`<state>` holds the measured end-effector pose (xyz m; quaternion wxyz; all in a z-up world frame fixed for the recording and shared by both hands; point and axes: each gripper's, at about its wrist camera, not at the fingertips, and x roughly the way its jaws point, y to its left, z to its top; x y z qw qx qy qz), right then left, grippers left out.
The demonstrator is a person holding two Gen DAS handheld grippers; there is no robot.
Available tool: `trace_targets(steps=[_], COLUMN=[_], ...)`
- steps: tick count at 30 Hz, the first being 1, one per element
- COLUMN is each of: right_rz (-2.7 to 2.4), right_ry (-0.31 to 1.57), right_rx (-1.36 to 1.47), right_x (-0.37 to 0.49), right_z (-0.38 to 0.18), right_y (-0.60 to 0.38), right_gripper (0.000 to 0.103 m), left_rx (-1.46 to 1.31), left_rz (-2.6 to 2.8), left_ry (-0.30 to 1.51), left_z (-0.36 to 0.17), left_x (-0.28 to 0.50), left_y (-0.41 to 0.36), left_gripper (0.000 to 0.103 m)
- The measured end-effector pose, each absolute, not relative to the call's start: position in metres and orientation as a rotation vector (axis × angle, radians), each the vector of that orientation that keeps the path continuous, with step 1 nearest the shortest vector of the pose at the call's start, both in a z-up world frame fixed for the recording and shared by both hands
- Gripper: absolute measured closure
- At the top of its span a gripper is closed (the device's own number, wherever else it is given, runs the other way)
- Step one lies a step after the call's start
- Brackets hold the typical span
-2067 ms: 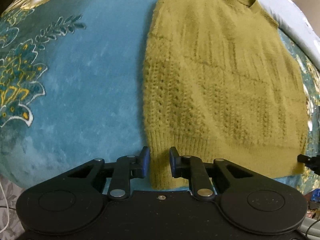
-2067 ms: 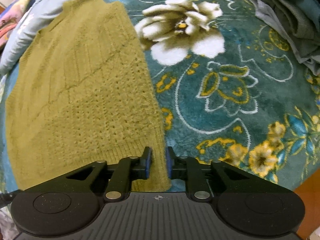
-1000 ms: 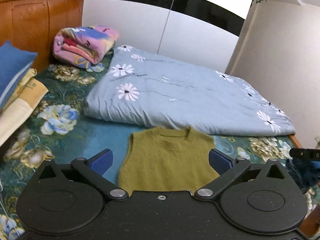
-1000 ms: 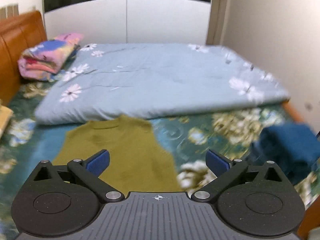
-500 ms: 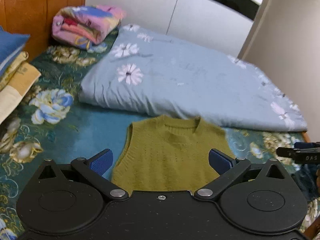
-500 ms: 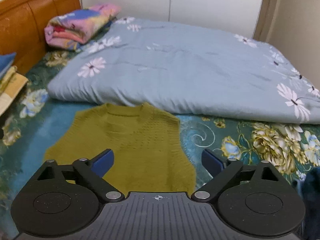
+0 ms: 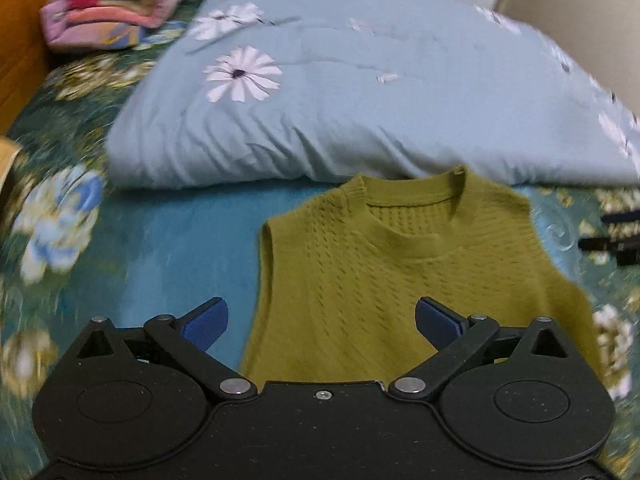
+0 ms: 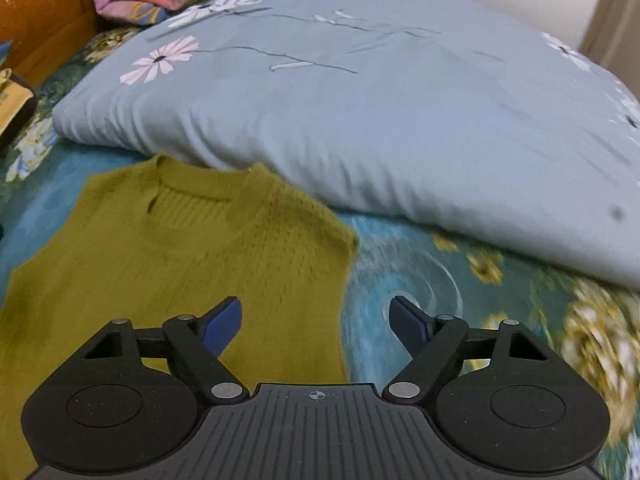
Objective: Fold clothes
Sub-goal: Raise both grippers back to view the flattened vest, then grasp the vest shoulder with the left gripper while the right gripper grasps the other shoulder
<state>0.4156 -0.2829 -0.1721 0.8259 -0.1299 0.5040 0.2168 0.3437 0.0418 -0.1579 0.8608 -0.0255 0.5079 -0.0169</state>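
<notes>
Left gripper of mine gapes wide, empty, above the olive knit vest spread flat just below the pale blue quilt. Right gripper, equally wide and empty, straddles the vest's edge. Soft, light, stretchy knit, I'd judge: pinch shoulders or hem corners.

wooden headboard; pale wall
</notes>
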Motion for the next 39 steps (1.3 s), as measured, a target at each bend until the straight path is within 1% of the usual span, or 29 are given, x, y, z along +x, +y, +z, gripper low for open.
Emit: trace_targets(steps=[4,8,9,11,13,15,17,18,19,20,21,22,23,24,25,26,27,29,34,39], right_rz=[0.496,0.528,0.539,0.562,0.596,0.633,0.670,0.688,0.703,0.716,0.726,0.734,0.740,0.746,0.752,0.756,0.751,0.733,0.714,0.706], right_ry=[1.069,1.083,1.085,1.087,1.101,1.118,1.134,1.143,1.144,1.142,1.144,1.148,1.151,1.155,1.158,1.158,1.155,1.147,1.098,1.051], right_rx=[-0.328,-0.321,-0.328,-0.343,-0.353,-0.362,-0.372,-0.376,-0.377,-0.377,-0.374,-0.376,-0.380,-0.384,-0.388,-0.388,-0.388,-0.393,-0.412,-0.370], right_x=[0.452,0.480,0.486,0.496,0.502,0.506,0.510,0.512,0.513,0.514,0.513,0.512,0.510,0.508,0.506,0.504,0.502,0.498,0.487,0.469], right_z=[-0.200,-0.223,-0.228,-0.238,-0.244,-0.250,-0.256,-0.259,-0.259,-0.259,-0.258,-0.257,-0.256,-0.256,-0.255,-0.254,-0.252,-0.248,-0.220,-0.186], right_y=[-0.267,-0.263,-0.263,-0.261,-0.260,-0.259,-0.258,-0.258,-0.257,-0.256,-0.255,-0.253,-0.252,-0.250,-0.248,-0.248,-0.247,-0.246,-0.249,-0.263], right_gripper=[0.024,0.024,0.026,0.027,0.030,0.037,0.041,0.046,0.049,0.056,0.066,0.070,0.075,0.080,0.082,0.087,0.092,0.093,0.094,0.094], left_rx=[0.045,0.117,0.134,0.156,0.165,0.185,0.207,0.225,0.233,0.236,0.227,0.214,0.200,0.185,0.180,0.179,0.178,0.175,0.170,0.126], left_rz=[-0.143,-0.240,-0.258,-0.310,-0.368,-0.420,-0.472,-0.492,-0.498,-0.499,-0.498,-0.496,-0.492,-0.487,-0.480,-0.472,-0.465,-0.450,-0.413,-0.364], left_ry=[1.075,1.092,1.099,1.132,1.159,1.177,1.193,1.212,1.231,1.250,1.252,1.248,1.249,1.251,1.247,1.240,1.233,1.218,1.182,1.131], left_z=[-0.189,-0.220,-0.227,-0.240,-0.249,-0.256,-0.261,-0.265,-0.267,-0.269,-0.269,-0.268,-0.267,-0.266,-0.262,-0.258,-0.254,-0.245,-0.223,-0.181], left_x=[0.394,0.433,0.441,0.457,0.472,0.479,0.485,0.487,0.489,0.490,0.490,0.490,0.491,0.491,0.490,0.487,0.485,0.481,0.470,0.444], left_y=[0.049,0.052,0.052,0.053,0.053,0.052,0.050,0.048,0.048,0.049,0.050,0.052,0.055,0.058,0.059,0.060,0.060,0.061,0.065,0.067], left_gripper=[0.004,0.004,0.004,0.004,0.004,0.005,0.007,0.014,0.018,0.022,0.024,0.028,0.035,0.046,0.058,0.083,0.093,0.095,0.096,0.096])
